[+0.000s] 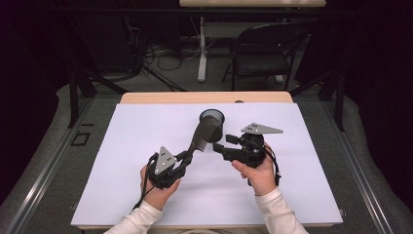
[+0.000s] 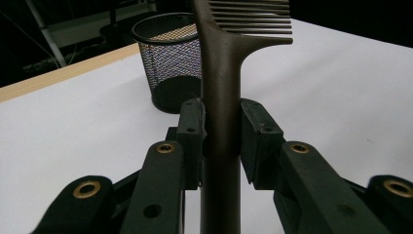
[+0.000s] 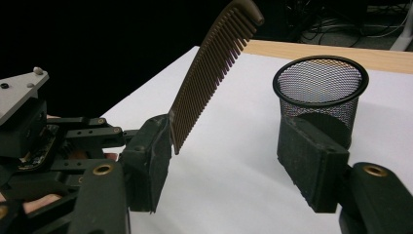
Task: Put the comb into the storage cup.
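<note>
A dark brown comb (image 1: 201, 136) is held by its handle in my left gripper (image 1: 187, 157), which is shut on it. The comb slants up and to the right, and its toothed end reaches over the front of a black mesh cup (image 1: 213, 118). In the left gripper view the pads (image 2: 192, 131) press on both sides of the comb's handle (image 2: 221, 78), with the cup (image 2: 170, 63) behind it. My right gripper (image 1: 220, 143) points left beside the cup, just right of the comb. Its jaws stand open around bare white paper (image 3: 229, 161); the comb (image 3: 209, 73) rises at left and the cup (image 3: 319, 92) stands at right.
A white sheet (image 1: 146, 131) covers the wooden table (image 1: 204, 97). Beyond the table's far edge stand a black folding chair (image 1: 263, 48) and a white desk leg (image 1: 201, 53), with cables on the floor. A person's hands in white sleeves (image 1: 280, 214) come in from the bottom.
</note>
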`<state>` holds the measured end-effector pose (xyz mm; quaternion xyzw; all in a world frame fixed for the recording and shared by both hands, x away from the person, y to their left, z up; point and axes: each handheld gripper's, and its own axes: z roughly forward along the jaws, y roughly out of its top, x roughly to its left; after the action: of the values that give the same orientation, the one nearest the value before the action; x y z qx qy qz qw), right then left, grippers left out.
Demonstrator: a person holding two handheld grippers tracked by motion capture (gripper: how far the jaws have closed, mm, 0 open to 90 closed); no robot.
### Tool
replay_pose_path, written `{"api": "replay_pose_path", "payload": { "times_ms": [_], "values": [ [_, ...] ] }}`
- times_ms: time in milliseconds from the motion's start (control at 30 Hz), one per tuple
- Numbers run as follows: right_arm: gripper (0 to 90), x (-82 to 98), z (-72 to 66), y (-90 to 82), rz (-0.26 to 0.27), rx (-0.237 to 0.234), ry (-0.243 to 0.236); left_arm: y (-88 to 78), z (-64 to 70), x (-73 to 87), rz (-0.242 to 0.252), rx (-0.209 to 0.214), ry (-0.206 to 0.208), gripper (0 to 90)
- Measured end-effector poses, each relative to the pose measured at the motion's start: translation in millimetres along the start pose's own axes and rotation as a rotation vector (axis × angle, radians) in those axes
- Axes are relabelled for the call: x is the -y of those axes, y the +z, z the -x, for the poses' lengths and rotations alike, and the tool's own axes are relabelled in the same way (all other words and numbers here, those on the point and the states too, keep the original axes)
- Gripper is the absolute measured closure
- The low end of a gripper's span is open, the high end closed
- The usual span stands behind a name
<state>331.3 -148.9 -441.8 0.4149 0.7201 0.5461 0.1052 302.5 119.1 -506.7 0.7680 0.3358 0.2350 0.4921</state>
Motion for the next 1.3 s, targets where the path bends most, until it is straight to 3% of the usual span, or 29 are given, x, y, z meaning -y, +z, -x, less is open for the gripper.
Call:
{"api": "replay_pose_path", "payload": {
  "times_ms": [233,733,967,1300],
  "values": [
    [43.2,1.5,-1.3,3.4,-0.017,-0.057,0.020,1.2,0.9,1.1,-0.004,0.002,0.005,72.5],
    [46.8,3.1,0.0,4.8,-0.010,-0.065,0.052,1.7,5.9,2.2,-0.003,0.012,0.016,72.5],
    [46.9,2.5,5.1,1.6,0.011,-0.040,0.084,2.5,8.5,3.0,-0.006,0.021,0.022,72.5],
    [47.7,3.9,13.4,1.4,0.021,-0.079,0.170,4.0,13.8,4.2,-0.012,0.036,0.029,72.5]
  ]
}}
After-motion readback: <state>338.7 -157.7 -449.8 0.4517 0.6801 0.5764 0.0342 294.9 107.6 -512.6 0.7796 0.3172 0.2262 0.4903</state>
